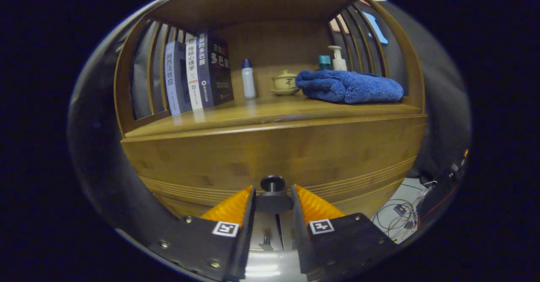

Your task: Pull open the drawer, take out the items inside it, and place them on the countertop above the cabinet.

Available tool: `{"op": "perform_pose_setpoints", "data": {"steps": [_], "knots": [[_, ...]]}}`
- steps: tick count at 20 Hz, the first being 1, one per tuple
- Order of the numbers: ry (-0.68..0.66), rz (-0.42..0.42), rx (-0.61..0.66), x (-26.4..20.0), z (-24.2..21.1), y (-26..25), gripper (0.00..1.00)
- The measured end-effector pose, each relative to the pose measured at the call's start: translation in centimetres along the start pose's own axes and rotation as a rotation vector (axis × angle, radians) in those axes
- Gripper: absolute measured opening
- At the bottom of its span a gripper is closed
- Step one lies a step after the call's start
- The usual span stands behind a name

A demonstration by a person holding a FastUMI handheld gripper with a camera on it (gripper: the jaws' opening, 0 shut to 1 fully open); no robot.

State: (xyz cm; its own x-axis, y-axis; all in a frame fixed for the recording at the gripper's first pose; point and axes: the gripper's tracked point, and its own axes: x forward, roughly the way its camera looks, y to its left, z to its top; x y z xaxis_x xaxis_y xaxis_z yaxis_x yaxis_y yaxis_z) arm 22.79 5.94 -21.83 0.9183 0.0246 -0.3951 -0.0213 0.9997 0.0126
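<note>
Gripper at the drawer knob

The gripper (272, 193) is sitting spread, its fingers flanking the knob (272, 183) on the drawer (270, 155) without visibly pressing it; above and beyond, towel (349, 86) and books (198, 76) are leaving bare countertop (261, 111) between them.

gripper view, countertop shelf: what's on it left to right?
books → white bottle with blue cap → lidded teacup on saucer → blue towel, with two pump bottles behind it. Gripper open around the drawer knob below.

The drawer (274, 155) is closed, hiding its contents; the blue towel (349, 86) covers the lower parts of two bottles (333, 61), possibly pump dispensers.
</note>
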Motion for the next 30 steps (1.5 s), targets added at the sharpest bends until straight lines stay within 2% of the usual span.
{"op": "perform_pose_setpoints", "data": {"steps": [5,6,19,30], "knots": [[0.019,-0.022,-0.035,0.1,-0.2,0.0,0.38],[0.031,-0.026,-0.04,-0.2,-0.4,0.0,0.31],[0.069,-0.076,-0.027,-8.6,-3.1,-0.4,0.32],[0.129,-0.152,-0.059,-16.8,-6.1,-1.2,0.31]]}}
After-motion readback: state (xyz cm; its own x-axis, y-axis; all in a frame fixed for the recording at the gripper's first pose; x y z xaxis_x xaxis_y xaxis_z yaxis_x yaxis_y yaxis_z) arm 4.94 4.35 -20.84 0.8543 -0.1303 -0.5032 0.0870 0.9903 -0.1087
